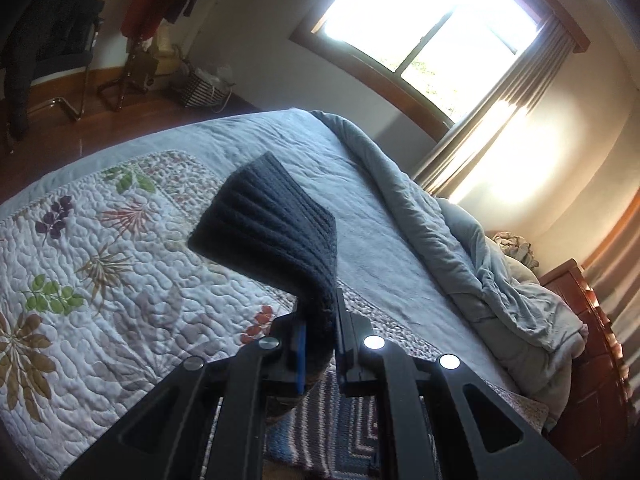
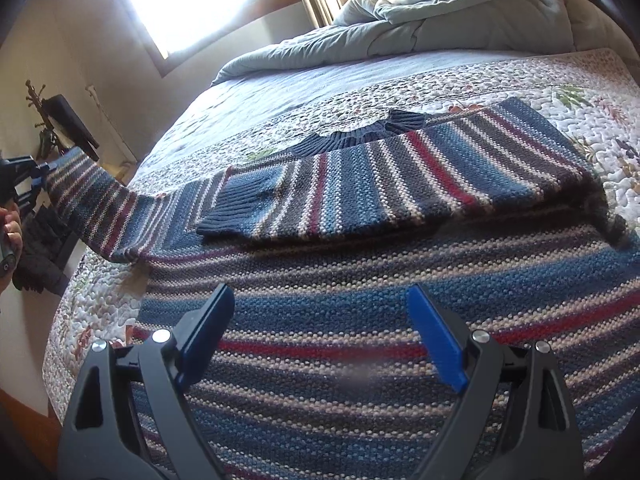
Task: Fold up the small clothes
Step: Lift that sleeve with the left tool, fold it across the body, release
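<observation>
A striped knit sweater in blue, red, grey and cream lies on the quilted bed, one sleeve folded across its body. My left gripper is shut on the dark ribbed cuff of the other sleeve and holds it up above the quilt. In the right wrist view that sleeve stretches off to the left edge, where the left gripper holds it. My right gripper is open and empty, low over the sweater's body near its hem.
The floral quilt covers the bed. A bunched grey duvet lies along the far side by the window. A wooden headboard is at the right. A chair and a coat stand are on the wood floor beyond.
</observation>
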The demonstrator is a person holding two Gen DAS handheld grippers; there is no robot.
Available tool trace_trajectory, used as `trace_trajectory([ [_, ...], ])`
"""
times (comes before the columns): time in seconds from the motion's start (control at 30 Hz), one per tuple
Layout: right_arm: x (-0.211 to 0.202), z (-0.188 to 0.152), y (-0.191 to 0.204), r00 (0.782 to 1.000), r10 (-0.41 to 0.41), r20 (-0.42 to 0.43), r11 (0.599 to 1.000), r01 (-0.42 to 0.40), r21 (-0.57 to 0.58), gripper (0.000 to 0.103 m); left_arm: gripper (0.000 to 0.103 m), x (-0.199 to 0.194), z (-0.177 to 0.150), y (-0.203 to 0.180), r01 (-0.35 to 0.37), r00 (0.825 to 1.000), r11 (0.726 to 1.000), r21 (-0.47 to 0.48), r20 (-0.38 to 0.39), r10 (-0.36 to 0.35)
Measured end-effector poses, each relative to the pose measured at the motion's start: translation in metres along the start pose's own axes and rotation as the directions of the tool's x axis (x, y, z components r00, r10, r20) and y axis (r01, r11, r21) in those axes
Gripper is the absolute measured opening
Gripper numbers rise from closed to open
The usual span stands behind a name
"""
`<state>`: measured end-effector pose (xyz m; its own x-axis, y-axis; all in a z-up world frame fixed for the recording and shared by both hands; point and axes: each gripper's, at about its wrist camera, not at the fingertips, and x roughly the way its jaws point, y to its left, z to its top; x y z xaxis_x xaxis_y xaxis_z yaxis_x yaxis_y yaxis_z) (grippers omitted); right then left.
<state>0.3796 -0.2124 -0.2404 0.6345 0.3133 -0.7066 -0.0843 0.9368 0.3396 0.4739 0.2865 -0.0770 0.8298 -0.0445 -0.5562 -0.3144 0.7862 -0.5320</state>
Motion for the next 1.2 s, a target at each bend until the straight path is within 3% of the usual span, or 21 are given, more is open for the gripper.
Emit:
trace_trajectory([
  [0.27,-0.023,0.006,-0.026,1.000,0.004,0.031,1.000,-0.005,0.029,0.089,0.011,-0.008,-0.035,-0.090,0.004,1.000,0.993,0.114,0.001,-0.004],
  [0.53,-0.051,0.012,-0.071,0.998,-0.020,0.067,0.996,0.014,0.089,0.089,0.011,0.014,-0.092,-0.164,0.034,0.999,0.977,0.210,-0.037,-0.026],
  [0.77,-0.071,0.013,-0.106,0.996,-0.029,0.086,0.988,0.016,0.152,0.089,0.011,0.044,-0.165,-0.206,0.038,0.997,0.951,0.306,-0.077,-0.015],
  [1.2,-0.080,0.017,-0.131,0.996,-0.009,0.093,0.975,-0.012,0.222,0.089,0.011,0.105,-0.305,-0.250,0.033,0.981,0.945,0.325,-0.191,0.031],
])
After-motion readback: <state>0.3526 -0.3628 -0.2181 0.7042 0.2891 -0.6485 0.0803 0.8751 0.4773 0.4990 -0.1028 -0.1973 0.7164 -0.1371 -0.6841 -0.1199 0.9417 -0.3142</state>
